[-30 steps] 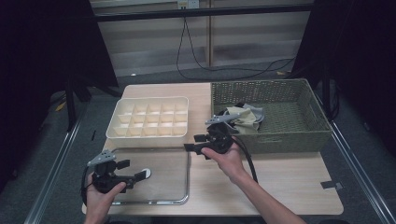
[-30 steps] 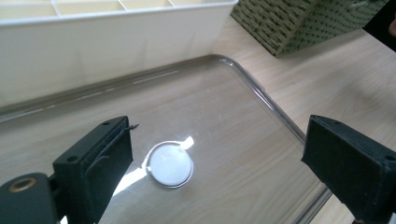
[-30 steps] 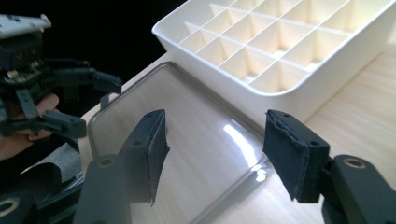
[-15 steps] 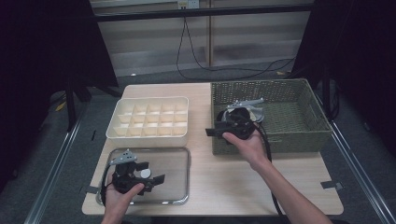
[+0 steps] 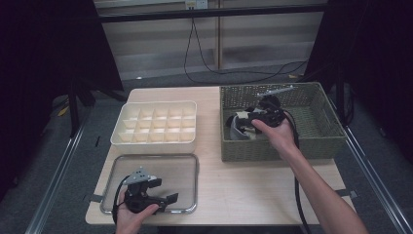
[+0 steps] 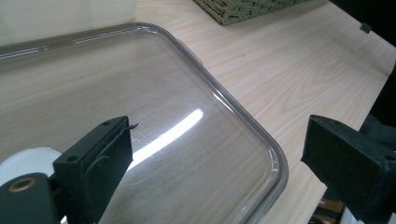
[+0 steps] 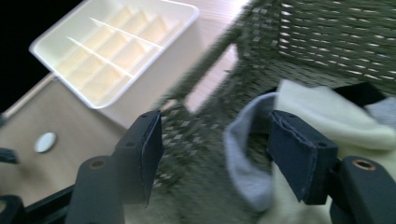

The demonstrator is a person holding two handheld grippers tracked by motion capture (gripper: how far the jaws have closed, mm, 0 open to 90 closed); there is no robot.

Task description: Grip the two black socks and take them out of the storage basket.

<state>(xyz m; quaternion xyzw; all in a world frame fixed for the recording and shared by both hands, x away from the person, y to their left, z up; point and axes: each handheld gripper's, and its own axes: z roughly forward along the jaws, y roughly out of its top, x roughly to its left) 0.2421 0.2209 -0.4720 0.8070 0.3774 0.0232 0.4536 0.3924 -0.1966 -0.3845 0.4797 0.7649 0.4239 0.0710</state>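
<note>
Table – one basket, one divided box, one clear tray; both claws spread.

Bare wooden bench lies open right of the clear rimmed plastic tray, while the olive woven basket's wall and cream divided plastic box block passage behind it.
</note>
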